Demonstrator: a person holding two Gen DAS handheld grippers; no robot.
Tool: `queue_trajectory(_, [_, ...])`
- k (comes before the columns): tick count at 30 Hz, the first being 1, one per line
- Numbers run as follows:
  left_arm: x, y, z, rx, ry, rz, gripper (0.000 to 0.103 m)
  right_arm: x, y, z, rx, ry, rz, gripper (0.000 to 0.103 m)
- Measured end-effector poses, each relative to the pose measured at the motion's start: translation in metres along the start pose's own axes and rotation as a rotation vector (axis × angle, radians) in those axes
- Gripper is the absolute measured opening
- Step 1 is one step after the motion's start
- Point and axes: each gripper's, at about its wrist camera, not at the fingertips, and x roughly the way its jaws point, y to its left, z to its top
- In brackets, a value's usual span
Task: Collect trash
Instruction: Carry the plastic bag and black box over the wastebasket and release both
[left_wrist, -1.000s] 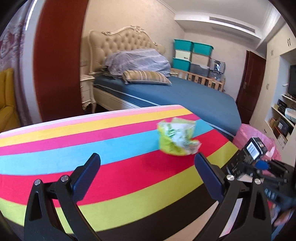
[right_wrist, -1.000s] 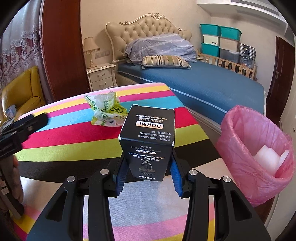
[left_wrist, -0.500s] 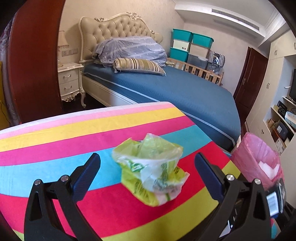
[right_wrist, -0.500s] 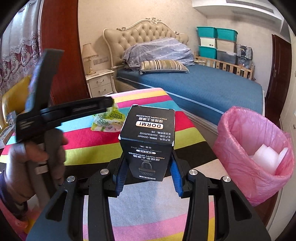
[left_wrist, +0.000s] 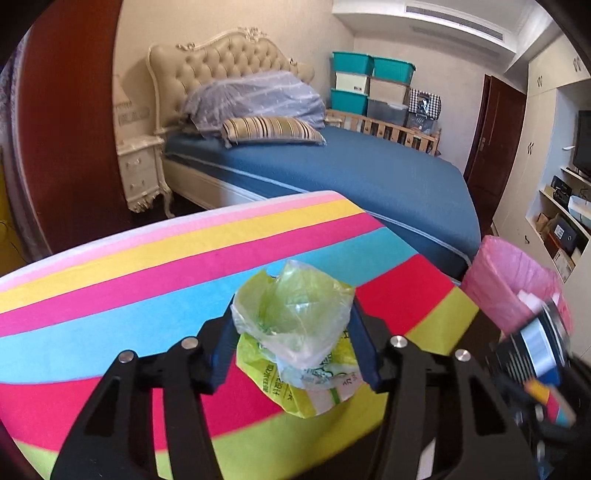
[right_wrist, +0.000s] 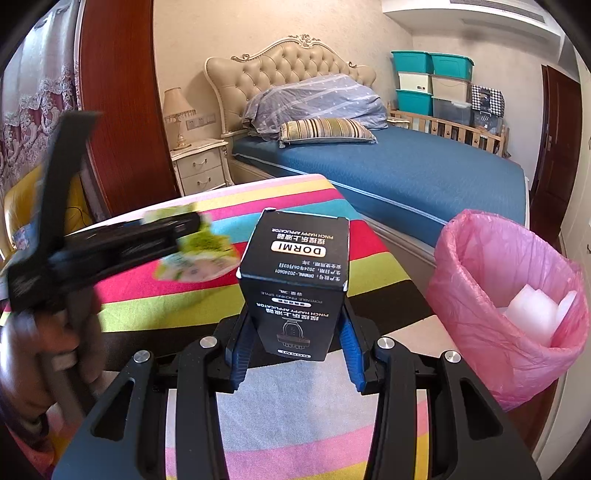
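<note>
The left gripper (left_wrist: 293, 350) has its jaws pressed in on both sides of a crumpled green bag (left_wrist: 295, 332), gripping it over the striped desk (left_wrist: 110, 295); whether the bag's lower edge touches the cloth cannot be told. In the right wrist view that gripper (right_wrist: 173, 232) is blurred at the left, with the bag (right_wrist: 201, 254) at its tip. To the right, the right gripper (right_wrist: 293, 347) has its jaws closed on the lower part of an upright black box (right_wrist: 295, 280), held near the desk's right end. Further right, beside the desk, stands a bin (right_wrist: 480, 258) lined with pink plastic, white foam (right_wrist: 532, 314) lying inside. A blue bed (right_wrist: 406, 173) lies behind.
</note>
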Motion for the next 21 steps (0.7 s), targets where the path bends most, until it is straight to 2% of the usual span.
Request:
queue_trajectory(6, [-0.048, 0.004, -0.025, 0.02, -0.054, 0.04, 0.053, 0.004, 0.003, 0.001, -0.015, 0.017, -0.001, 0.041])
queue_trajectory(10, [-0.077, 0.003, -0.04, 0.029, -0.086, 0.055, 0.053, 0.008, 0.006, 0.003, -0.033, 0.029, 0.045, 0.041])
queue_trajectory(16, [-0.11, 0.001, -0.066, 0.048, -0.113, 0.071, 0.054, -0.014, 0.018, -0.012, -0.063, 0.037, 0.099, 0.041])
queue_trajectory(21, [-0.122, 0.003, -0.076, 0.045, -0.12, 0.076, 0.055, -0.035, 0.031, -0.025, -0.122, 0.026, 0.108, 0.041])
